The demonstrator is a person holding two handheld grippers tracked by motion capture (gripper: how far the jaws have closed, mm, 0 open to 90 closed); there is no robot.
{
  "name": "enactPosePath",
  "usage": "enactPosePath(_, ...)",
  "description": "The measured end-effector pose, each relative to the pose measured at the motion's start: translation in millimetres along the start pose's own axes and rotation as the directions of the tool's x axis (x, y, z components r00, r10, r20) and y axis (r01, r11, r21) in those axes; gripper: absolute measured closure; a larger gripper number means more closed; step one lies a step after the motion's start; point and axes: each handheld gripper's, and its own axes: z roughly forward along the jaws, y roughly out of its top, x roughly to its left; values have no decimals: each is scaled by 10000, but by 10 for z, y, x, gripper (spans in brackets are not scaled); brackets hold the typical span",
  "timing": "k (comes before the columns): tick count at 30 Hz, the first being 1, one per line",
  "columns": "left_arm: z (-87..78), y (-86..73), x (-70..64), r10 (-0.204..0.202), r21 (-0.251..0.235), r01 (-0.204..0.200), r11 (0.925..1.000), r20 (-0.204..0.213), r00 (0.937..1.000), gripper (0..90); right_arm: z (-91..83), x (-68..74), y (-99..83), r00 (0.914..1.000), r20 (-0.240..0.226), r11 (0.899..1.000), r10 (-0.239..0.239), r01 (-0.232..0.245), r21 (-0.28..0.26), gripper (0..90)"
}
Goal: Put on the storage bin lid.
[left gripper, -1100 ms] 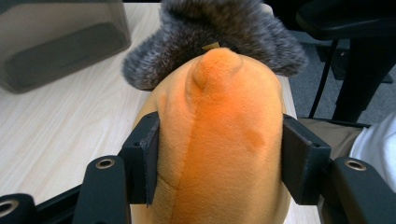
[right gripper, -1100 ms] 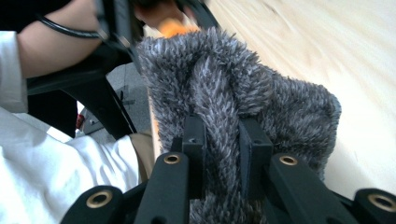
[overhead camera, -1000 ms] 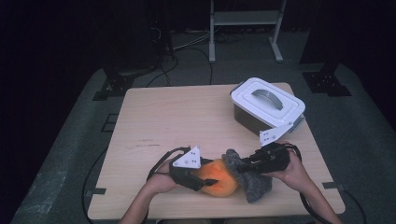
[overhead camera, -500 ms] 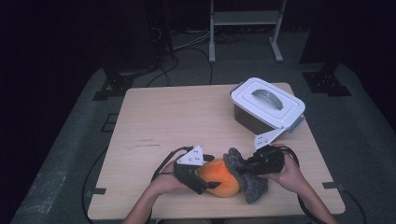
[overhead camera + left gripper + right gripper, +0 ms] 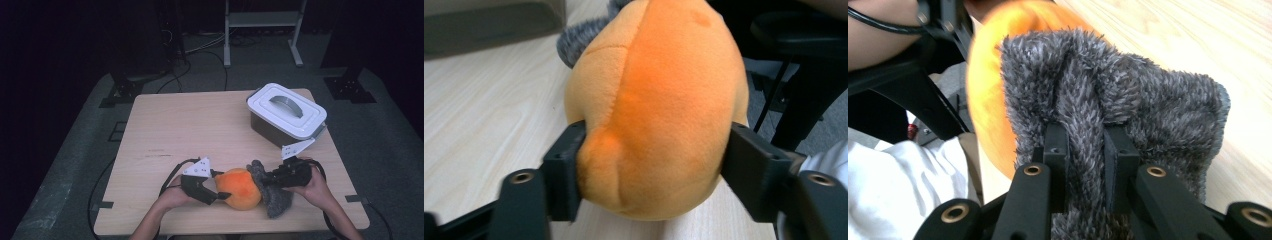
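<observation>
An orange plush toy (image 5: 240, 187) with a grey furry part (image 5: 270, 192) lies near the table's front edge. My left gripper (image 5: 220, 191) holds the orange body from the left; in the left gripper view its jaws press into both sides of the orange plush (image 5: 659, 110). From the right, my right gripper (image 5: 265, 181) is shut on a fold of the grey fur (image 5: 1108, 110), which bunches up between its two jaws, with the orange body (image 5: 985, 90) just behind.
A dark box with a white handled lid (image 5: 286, 109) stands at the table's (image 5: 180, 125) back right, lid on. A person's white sleeve (image 5: 908, 190) lies below the toy. Cables trail off the table's front left.
Both grippers and the toy have shifted slightly left and toward the front edge. The grips on the orange body and the grey fur are the same.
</observation>
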Motion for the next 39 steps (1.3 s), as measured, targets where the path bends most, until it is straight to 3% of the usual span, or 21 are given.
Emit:
enactPosePath(1, -15, 14, 1, -51, -130, 51, 9999, 25, 10000, 369, -24, -30, -47, 9997, 240, 9999, 106, -108, 89, 752)
enactPosePath(6, -75, 84, -19, 144, -382, -145, 9992, -10, 9999, 399, -93, -43, -89, 9993, 296, 9997, 248, -246, -60, 753)
enactPosePath(10, -162, 157, -28, 240, -447, -247, 9987, -154, 9996, 405, -183, 79, 46, 9995, 224, 9987, -223, 233, -463, 753)
enactPosePath(14, -192, 181, -40, 306, -359, -317, 9989, -310, 9991, 405, -248, 261, 299, 9956, -209, 9879, -918, 884, -1277, 753)
enactPosePath(16, -186, 186, -53, 308, -315, -317, 9990, -304, 9991, 405, -234, 296, 345, 9943, -217, 9867, -1046, 1010, -1275, 753)
enactPosePath(17, -181, 187, -56, 298, -292, -307, 9991, -319, 9990, 404, -169, 337, 410, 9922, -65, 9875, -1246, 1234, -981, 753)
enactPosePath(20, -157, 157, -44, 250, -106, -255, 9996, -413, 9988, 397, -108, 326, 411, 9922, 176, 9900, -1232, 1241, -669, 753)
enactPosePath(21, -136, 123, -22, 41, -175, -44, 9998, -199, 9998, 356, -37, 283, 367, 9930, 346, 9930, -1130, 1141, -304, 752)
enactPosePath(25, -85, 95, -3, -62, -322, 57, 9995, -157, 9999, 189, -1, 202, 259, 9973, 79, 9960, -728, 731, -515, 752)
enactPosePath(29, 1, 80, 25, -367, -171, 368, 9992, 35, 9993, 114, -5, 157, 185, 9986, -138, 9966, -513, 503, -659, 752)
enactPosePath(32, 40, 67, 22, -446, -268, 451, 9986, 189, 9988, 147, -6, 152, 163, 9987, -132, 9970, -483, 475, -613, 751)
enactPosePath(34, 33, 64, 18, -350, -356, 358, 9987, 233, 9991, 246, -23, 122, 115, 9992, -132, 9971, -376, 367, -662, 750)
enactPosePath(39, -20, 81, 12, -232, -534, 232, 9983, 16, 9997, 369, -30, 55, -47, 10000, 2, 9992, 40, -40, -405, 749)
